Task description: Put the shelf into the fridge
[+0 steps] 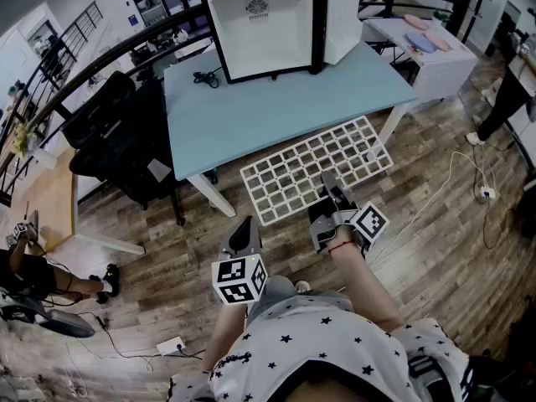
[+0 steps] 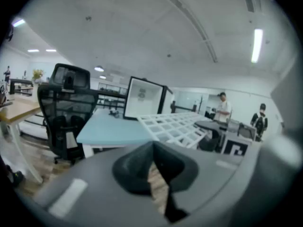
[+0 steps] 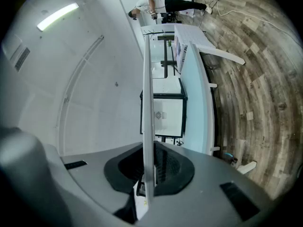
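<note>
Before the pale-blue table's (image 1: pixel 276 107) near edge, I'm clamping the white plastic grid shelf (image 1: pixel 293 174) in the right gripper (image 1: pixel 332 189), aiming to carry it level; the left gripper (image 1: pixel 242 234) is closed and empty.

The person's right gripper (image 1: pixel 329 184), reaching toward 12 o'clock, clamps the near edge of the white shelf (image 1: pixel 289 174). The left gripper (image 1: pixel 243 227), at its 8 o'clock, hangs back with jaws together and empty, tipped slightly downward.

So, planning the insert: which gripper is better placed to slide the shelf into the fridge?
Right. The right gripper is shut on the shelf at its near edge, with the open fridge ahead. The left gripper is shut, empty, apart from the shelf.
</note>
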`<state>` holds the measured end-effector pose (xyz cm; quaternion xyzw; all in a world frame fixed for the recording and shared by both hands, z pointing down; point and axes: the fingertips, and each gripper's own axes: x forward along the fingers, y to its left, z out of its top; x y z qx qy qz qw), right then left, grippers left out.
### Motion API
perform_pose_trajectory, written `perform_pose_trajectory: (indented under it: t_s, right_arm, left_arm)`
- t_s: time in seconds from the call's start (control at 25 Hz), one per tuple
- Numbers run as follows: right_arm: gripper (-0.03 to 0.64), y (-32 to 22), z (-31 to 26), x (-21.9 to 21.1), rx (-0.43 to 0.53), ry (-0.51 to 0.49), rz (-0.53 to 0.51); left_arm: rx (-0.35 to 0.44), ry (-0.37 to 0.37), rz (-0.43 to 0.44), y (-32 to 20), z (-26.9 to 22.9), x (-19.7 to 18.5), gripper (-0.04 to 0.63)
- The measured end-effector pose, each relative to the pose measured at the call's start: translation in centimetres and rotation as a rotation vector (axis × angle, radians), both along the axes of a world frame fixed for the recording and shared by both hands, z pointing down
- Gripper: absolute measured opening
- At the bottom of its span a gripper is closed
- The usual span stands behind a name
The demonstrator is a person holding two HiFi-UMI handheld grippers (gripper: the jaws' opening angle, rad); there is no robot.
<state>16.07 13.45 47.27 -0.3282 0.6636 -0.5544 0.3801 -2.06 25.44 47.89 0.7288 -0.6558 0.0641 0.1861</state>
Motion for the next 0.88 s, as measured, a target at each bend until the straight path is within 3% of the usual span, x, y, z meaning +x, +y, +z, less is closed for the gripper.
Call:
perform_pose_trajectory:
  t_s: [0.88]
  right_arm:
    - [0.038, 0.5, -0.7, 0.3, 0.012, -0.002, -0.026]
  left_arm:
    - [0.014, 0.023, -0.02, 0.2, -0.9, 0.7, 0.008]
